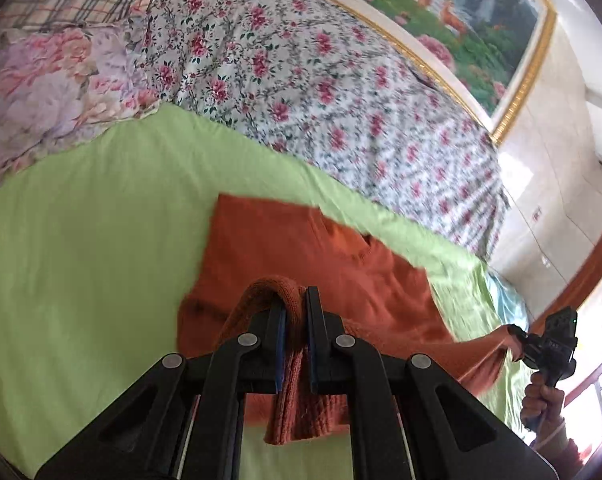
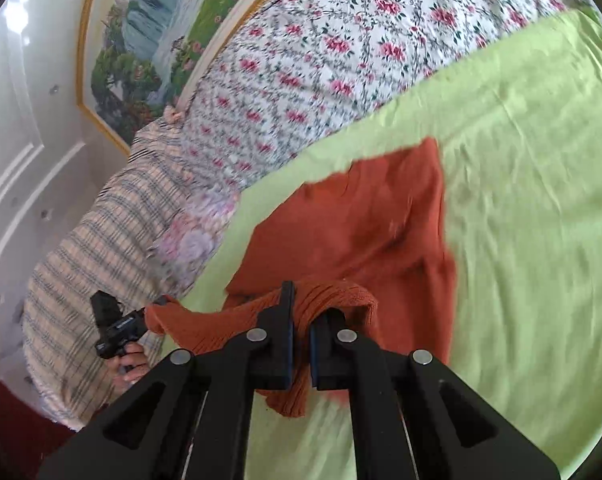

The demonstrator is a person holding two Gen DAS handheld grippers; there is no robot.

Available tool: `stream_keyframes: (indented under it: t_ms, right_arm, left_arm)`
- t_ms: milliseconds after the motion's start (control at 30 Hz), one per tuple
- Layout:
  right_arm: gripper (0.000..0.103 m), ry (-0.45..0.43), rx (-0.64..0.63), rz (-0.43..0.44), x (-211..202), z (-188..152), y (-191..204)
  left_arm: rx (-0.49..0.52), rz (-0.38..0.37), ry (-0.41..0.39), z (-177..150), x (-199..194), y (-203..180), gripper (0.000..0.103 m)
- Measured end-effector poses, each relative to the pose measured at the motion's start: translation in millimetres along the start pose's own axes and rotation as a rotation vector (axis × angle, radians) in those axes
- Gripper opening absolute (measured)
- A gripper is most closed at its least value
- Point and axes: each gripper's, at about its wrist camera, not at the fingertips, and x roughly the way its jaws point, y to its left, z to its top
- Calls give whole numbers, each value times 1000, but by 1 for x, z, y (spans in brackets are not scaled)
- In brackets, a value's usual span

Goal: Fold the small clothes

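Left wrist view: the left claw (image 1: 297,308) is pinching the orange sweater's (image 1: 301,248) ribbed hem. The right claw (image 2: 301,312) is pinching it too. Farther off, the soft, floppy sweater is lying on the green sheet (image 1: 81,248).

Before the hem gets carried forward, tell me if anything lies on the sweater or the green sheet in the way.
Nothing visible does. Both the left gripper and right gripper pinch the orange sweater; its body and the green sheet ahead look bare.
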Motion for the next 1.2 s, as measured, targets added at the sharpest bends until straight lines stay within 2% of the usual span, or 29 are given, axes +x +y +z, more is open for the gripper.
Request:
stream_keyframes:
  t_ms: [133,333,433,633,733,800,833,900,967,1033,1067,1133,1200]
  right_arm:
    - [7,-4,6,-48,40,49,-23]
    - [7,-12,58,-76,88,95,-60]
    - [7,1,80,-97,110,107,-77]
    - [7,67,121,-199,151,112,-111]
    - [9,114,133,-256,166,108,-121]
    - [14,126,149,-278,164,105,-123]
    - [19,113,148,-287,159,103,-121]
    - [42,58,103,-339,139,98,-109]
    - [47,-7,25,-390,119,88,-89]
    - [47,-26,-45,-377,109,72,-67]
    - [47,-4,-77,-343,110,63,-56]
    - [47,100,-148,-260,128,44,-35]
    - [47,221,-198,-211,154,30,-23]
  left_arm:
    - [-7,35,14,32,51,1,7]
    - [-4,84,59,60,120,12,7]
    - [-17,106,92,68,155,25,7]
    - [-27,148,150,66,202,43,8]
    - [-57,166,208,58,216,50,12]
    - [-71,135,211,51,206,48,17]
    - [-68,116,210,45,199,44,20]
    - [-35,66,217,25,181,28,27]
    - [3,26,233,2,168,10,28]
    - [46,-27,282,-24,166,-12,29]
    - [68,-45,312,-35,169,-23,29]
    - [136,-58,382,-52,186,-47,29]
    - [218,-18,419,-57,200,-62,32]
